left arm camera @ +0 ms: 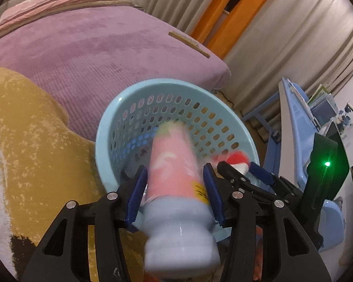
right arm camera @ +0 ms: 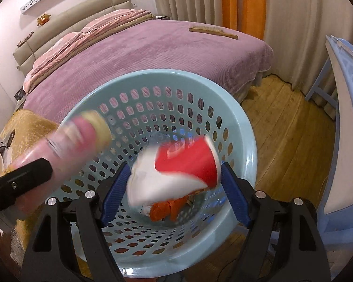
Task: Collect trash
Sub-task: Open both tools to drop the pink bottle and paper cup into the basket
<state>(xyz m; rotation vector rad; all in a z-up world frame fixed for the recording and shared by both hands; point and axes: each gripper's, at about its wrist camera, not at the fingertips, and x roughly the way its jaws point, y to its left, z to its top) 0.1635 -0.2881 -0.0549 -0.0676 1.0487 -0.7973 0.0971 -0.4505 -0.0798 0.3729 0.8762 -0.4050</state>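
Note:
A light blue perforated basket (left arm camera: 167, 87) (right arm camera: 247, 145) stands on the floor by the bed. My left gripper (left arm camera: 175, 188) holds a pink bottle (left arm camera: 174, 164) between its blue pads, pointed into the basket; the bottle is motion-blurred and also shows in the right wrist view (right arm camera: 70, 141). My right gripper (right arm camera: 174, 188) has a crushed red and white paper cup (right arm camera: 183, 164) between its pads over the basket mouth; the cup is blurred and also shows in the left wrist view (left arm camera: 235, 159). An orange wrapper (right arm camera: 167, 209) lies at the basket bottom.
A bed with a purple cover (right arm camera: 153, 54) lies behind the basket, with a wooden brush (right arm camera: 214, 31) on it. A yellow plush blanket (left arm camera: 30, 141) is at the left. A light blue plastic chair (right arm camera: 348, 117) stands at the right. The floor (right arm camera: 282, 129) is wood.

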